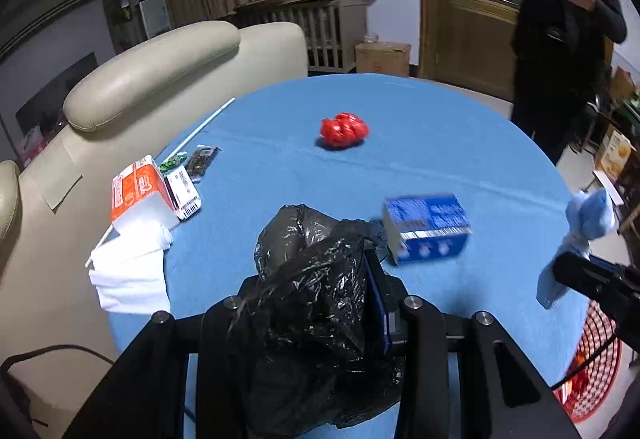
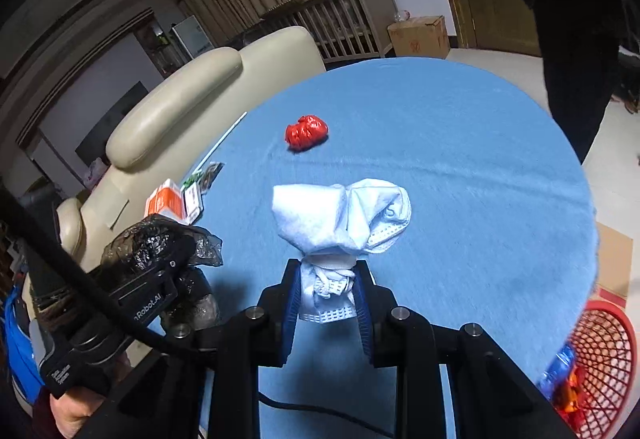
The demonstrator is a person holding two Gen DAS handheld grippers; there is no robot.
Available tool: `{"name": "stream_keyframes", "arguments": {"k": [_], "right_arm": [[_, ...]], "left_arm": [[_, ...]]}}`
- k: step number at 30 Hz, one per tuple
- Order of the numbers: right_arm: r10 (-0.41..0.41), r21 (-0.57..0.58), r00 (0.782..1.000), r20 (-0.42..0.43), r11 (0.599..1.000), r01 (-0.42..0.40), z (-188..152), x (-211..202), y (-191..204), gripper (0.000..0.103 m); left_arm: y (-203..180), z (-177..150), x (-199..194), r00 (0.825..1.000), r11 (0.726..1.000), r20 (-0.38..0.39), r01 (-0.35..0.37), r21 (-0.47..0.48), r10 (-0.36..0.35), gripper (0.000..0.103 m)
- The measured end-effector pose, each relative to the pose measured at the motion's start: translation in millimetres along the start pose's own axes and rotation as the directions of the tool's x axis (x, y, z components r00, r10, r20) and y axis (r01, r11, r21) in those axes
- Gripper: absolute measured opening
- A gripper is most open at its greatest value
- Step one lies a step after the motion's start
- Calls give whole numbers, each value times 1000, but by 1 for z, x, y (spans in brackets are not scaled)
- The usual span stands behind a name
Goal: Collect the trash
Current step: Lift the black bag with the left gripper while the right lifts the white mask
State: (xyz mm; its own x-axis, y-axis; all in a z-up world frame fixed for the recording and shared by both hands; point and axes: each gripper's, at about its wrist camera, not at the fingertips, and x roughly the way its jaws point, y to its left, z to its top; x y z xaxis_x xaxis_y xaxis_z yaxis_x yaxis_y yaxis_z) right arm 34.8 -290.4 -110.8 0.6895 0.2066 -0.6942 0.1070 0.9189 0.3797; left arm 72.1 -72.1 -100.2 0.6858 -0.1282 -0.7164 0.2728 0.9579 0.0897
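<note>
I have trash in both hands now. My left fingers (image 1: 320,303) are closed on a crumpled black plastic bag (image 1: 316,279); they stand partly apart bc the bag is bulky, but the film is pressed between them. My right fingers (image 2: 328,291) are almost fully closed on a light blue face mask (image 2: 344,215), which is bunched together w/ its white ear loops, and the loose part stands up above the tips. Both things are lifted off the blue counter (image 2: 460,167), not resting on it.

The red basket (image 2: 600,355) is low at my right side, beside the counter edge, w/ some wrappers already inside. I think this is the place for the drop, so the step in hand is the carry to there.

To do it well: keep both grips firm until each hand is really over the basket opening, not only near the rim. The mask is light and can stick to the pads, so open wide and maybe give a small shake. The bag is light too and can float sideways, so go low before release. Drop one hand first, then the other, so they do not bump.

Still on the counter: red crumpled wrapper (image 1: 343,130) in the middle, blue box (image 1: 426,227), orange pack (image 1: 138,187) w/ white tissue (image 1: 128,275) at the left edge, and small wrappers (image 1: 202,163) nearby.
</note>
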Motion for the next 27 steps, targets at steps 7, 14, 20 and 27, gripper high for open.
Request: {"name": "stream_keyframes", "arguments": {"k": [7, 14, 20, 27], "right_arm": [[-22, -13, 1000, 21, 1000, 22, -28, -25, -6, 28], [-43, -1, 999, 24, 999, 43, -47, -35, -17, 28], [-70, 4, 997, 38, 998, 70, -55, -44, -29, 28], [-90, 20, 995, 33, 996, 89, -58, -46, -38, 28]], "left_arm": [[-8, -26, -10, 1000, 1000, -17, -4, 20, 4, 41], [-19, -40, -15, 1000, 998, -5, -11, 66, 11, 41], [-27, -45, -11, 1000, 996, -14, -4, 87, 5, 41], [-30, -45, -7, 1000, 995, -20, -4, 96, 6, 41]]}}
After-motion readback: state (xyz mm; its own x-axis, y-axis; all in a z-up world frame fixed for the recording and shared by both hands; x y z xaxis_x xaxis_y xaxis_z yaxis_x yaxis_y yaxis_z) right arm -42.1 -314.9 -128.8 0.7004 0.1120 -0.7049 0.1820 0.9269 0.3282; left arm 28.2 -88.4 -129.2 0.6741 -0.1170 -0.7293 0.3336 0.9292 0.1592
